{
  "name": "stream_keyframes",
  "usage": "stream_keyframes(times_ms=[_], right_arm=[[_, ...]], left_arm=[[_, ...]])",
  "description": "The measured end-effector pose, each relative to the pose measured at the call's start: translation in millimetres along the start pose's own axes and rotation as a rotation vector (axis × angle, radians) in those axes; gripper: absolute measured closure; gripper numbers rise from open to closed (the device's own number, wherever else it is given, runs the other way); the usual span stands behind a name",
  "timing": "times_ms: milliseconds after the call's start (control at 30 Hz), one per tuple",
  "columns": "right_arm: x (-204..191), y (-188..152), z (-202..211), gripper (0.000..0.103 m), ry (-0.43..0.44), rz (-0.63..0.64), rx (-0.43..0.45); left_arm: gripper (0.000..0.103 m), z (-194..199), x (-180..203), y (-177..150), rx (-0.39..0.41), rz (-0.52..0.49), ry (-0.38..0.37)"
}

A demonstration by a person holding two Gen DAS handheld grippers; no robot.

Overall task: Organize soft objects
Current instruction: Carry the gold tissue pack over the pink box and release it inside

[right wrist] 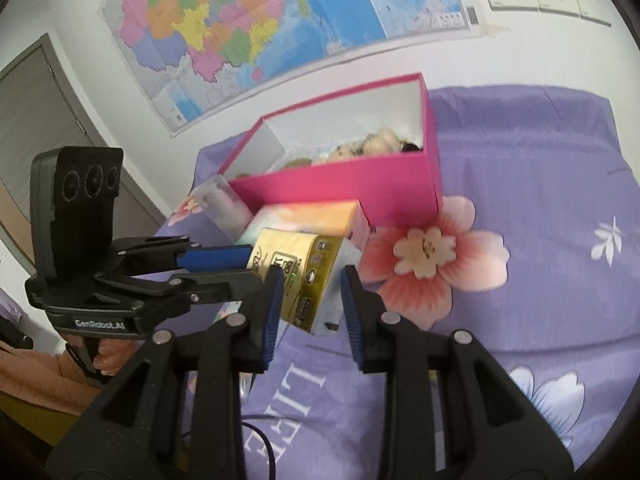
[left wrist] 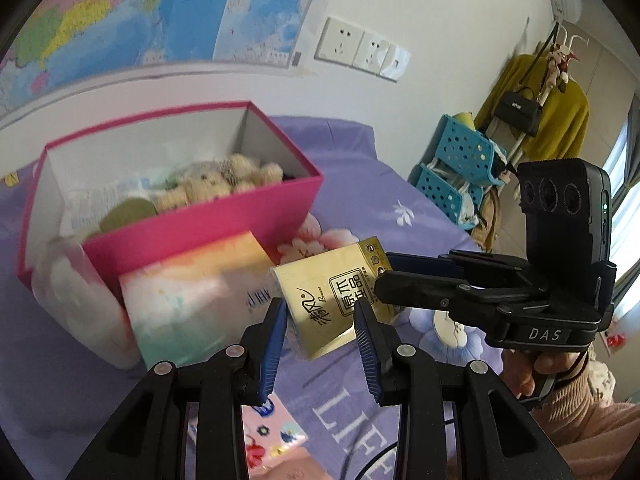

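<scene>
A yellow tissue pack (left wrist: 332, 300) with black print sits tilted above the purple bedsheet, in front of a pink box (left wrist: 208, 224). My left gripper (left wrist: 322, 308) and my right gripper (right wrist: 308, 276) both have their jaws around it, from two sides, the blue pads close to its faces. The right gripper also shows in the left wrist view (left wrist: 384, 276) touching the pack's far end. The pack shows in the right wrist view (right wrist: 304, 276) too. The box (right wrist: 340, 184) holds a beige plush bear (left wrist: 212, 180) and other soft items.
A pastel tissue packet (left wrist: 200, 292) leans on the box front, with a clear-wrapped roll (left wrist: 76, 300) at its left. A blue basket rack (left wrist: 460, 168) and a coat stand (left wrist: 536, 108) stand past the bed's right edge. A cable (right wrist: 264, 448) lies on the sheet.
</scene>
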State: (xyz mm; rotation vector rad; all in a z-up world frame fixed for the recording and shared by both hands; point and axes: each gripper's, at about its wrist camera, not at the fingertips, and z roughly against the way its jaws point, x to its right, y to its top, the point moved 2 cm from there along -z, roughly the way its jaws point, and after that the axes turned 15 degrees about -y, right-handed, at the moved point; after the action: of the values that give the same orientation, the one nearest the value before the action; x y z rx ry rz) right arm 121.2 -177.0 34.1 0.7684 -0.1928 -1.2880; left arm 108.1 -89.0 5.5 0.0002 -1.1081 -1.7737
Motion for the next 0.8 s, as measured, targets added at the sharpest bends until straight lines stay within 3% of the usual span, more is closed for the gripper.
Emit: stream_keyframes(times_ms=[433, 800], right_arm=[[0.0, 47.2, 0.5, 0.070, 0.015, 0.007, 0.087], [7.1, 88.2, -22.1, 0.070, 0.008, -0.006, 0.108]], left_arm=[[0.069, 4.1, -12.0, 42.0, 0.051, -0.013, 0.040], [0.069, -0.3, -32.1, 84.0, 0.074, 0.005, 0.091]])
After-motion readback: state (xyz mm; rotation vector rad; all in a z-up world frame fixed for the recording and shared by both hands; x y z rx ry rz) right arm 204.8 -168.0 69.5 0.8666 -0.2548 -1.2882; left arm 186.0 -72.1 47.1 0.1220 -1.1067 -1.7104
